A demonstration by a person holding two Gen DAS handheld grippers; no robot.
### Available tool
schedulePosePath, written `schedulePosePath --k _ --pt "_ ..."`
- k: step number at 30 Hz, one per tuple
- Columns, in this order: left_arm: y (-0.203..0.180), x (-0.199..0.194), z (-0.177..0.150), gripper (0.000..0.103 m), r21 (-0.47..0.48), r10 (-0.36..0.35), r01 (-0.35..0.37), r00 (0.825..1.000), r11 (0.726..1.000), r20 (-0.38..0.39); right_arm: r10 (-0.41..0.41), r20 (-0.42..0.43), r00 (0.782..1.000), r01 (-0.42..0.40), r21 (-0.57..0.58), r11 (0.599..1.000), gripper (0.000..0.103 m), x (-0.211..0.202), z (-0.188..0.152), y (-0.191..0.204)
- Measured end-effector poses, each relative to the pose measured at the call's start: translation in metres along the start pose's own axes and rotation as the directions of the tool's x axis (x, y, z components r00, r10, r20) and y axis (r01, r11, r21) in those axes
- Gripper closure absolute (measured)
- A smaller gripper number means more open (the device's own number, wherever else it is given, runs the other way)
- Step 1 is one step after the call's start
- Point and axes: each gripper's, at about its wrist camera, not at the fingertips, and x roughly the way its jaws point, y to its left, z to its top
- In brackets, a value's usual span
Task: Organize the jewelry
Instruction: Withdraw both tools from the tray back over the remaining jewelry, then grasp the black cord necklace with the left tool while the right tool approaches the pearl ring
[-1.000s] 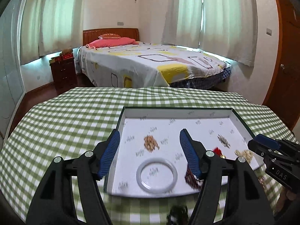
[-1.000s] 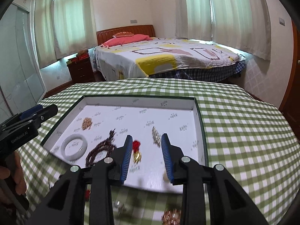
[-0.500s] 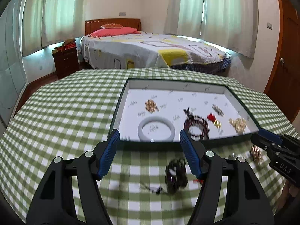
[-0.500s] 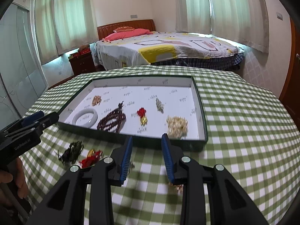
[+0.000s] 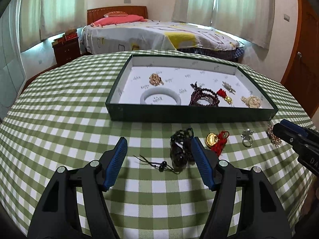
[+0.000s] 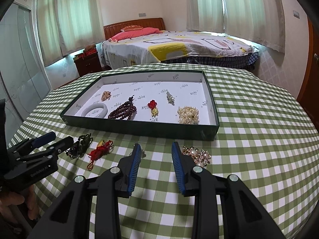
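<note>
Left wrist view: left gripper (image 5: 159, 155) jaws spread, nothing between the pads; dark bead bracelet (image 5: 180, 149) lies on the checked tablecloth (image 5: 59, 119) just inside the right finger, its thin cord trailing between the jaws, the green tray (image 5: 191, 115) beyond. Judgement: light, limp, beads slippery, so pinch across the bunched bead mass, not the cord. Right wrist view: right gripper (image 6: 156, 155) part open, empty, pearl cluster (image 6: 199, 155) just outside its right finger.
</note>
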Motion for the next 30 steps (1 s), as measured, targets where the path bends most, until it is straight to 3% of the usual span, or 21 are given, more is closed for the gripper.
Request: schedulePosePath --k 8,12,17,24,30 --pt "0.006 0.006 -0.002 0.041 -0.021 0.009 -0.010 0.999 1.000 -0.032 0.003 0.001 1.000 -0.003 0.004 1.000 0.070 -0.002 -0.001 0.000" --pt "0.009 0.007 -0.003 0.048 -0.028 0.019 -0.020 0.999 0.999 -0.045 0.004 0.000 1.000 -0.004 0.004 1.000 0.070 -0.001 -0.001 0.000" --pt "0.002 0.008 -0.003 0.048 0.004 -0.001 0.001 0.999 1.000 -0.050 0.007 -0.004 1.000 -0.007 0.001 1.000 0.070 0.001 -0.001 0.002" --pt "0.002 0.015 -0.003 0.079 0.012 -0.040 0.041 0.996 0.999 -0.083 0.008 -0.007 1.000 -0.008 -0.002 1.000 0.070 0.003 -0.001 0.004" --pt "-0.004 0.008 -0.004 0.086 0.048 -0.043 0.045 0.998 0.998 -0.044 0.018 -0.017 1.000 -0.018 -0.008 1.000 0.070 0.006 -0.002 0.010"
